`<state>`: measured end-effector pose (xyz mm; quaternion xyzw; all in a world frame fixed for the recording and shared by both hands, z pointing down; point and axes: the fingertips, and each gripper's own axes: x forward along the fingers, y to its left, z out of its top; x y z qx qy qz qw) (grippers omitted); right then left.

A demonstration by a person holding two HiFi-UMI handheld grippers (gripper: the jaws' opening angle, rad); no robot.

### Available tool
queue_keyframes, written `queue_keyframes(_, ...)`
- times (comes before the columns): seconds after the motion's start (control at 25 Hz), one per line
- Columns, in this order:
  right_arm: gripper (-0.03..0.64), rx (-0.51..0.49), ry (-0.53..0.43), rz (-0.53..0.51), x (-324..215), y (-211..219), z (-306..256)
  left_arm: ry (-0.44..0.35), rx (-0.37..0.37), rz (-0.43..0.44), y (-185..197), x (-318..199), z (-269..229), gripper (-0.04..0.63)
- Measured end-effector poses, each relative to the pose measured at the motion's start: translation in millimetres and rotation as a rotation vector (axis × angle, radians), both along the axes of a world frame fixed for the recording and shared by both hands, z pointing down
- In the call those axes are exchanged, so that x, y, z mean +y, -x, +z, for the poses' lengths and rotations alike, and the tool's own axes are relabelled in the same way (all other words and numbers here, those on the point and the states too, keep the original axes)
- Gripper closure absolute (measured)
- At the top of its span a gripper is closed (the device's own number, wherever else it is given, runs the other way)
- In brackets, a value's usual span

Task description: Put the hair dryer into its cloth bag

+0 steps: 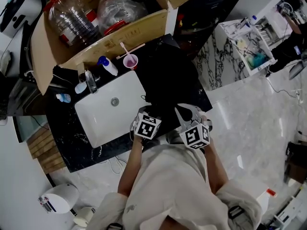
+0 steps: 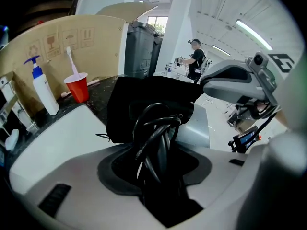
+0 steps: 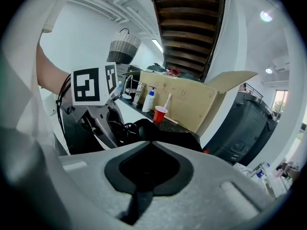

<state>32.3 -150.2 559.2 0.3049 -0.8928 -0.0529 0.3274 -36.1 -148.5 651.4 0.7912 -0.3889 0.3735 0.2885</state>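
Observation:
A black cloth bag (image 1: 168,78) lies on the dark counter to the right of the sink. In the left gripper view the bag (image 2: 139,104) is straight ahead. A grey hair dryer body (image 2: 197,127) pokes out from under its cloth. My left gripper (image 2: 160,150) is shut on the dryer's coiled black cord (image 2: 156,128). In the head view the left gripper (image 1: 143,114) stands at the sink's near right corner. My right gripper (image 1: 186,114) is close beside it at the bag's near edge. In the right gripper view the bag (image 3: 168,137) runs into the right gripper (image 3: 148,163), which looks shut on the cloth.
A white sink (image 1: 103,121) fills the counter's left part. Behind it stand a pump bottle (image 1: 108,65) and a red cup (image 1: 130,61) holding a toothbrush. An open cardboard box (image 1: 110,40) with plastic bottles is at the back. A person (image 2: 195,60) stands far off.

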Motion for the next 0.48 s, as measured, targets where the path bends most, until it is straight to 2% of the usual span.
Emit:
queue_keyframes(0.28,0.604,-0.014,-0.001,-0.054,8,8,-3,0.002,-0.006,-0.059,-3,-14,1,0.402)
queue_keyframes(0.48,0.606,0.010,0.018,-0.073,12,9,3,0.019,0.007,-0.081,-3,-18,7,0.402)
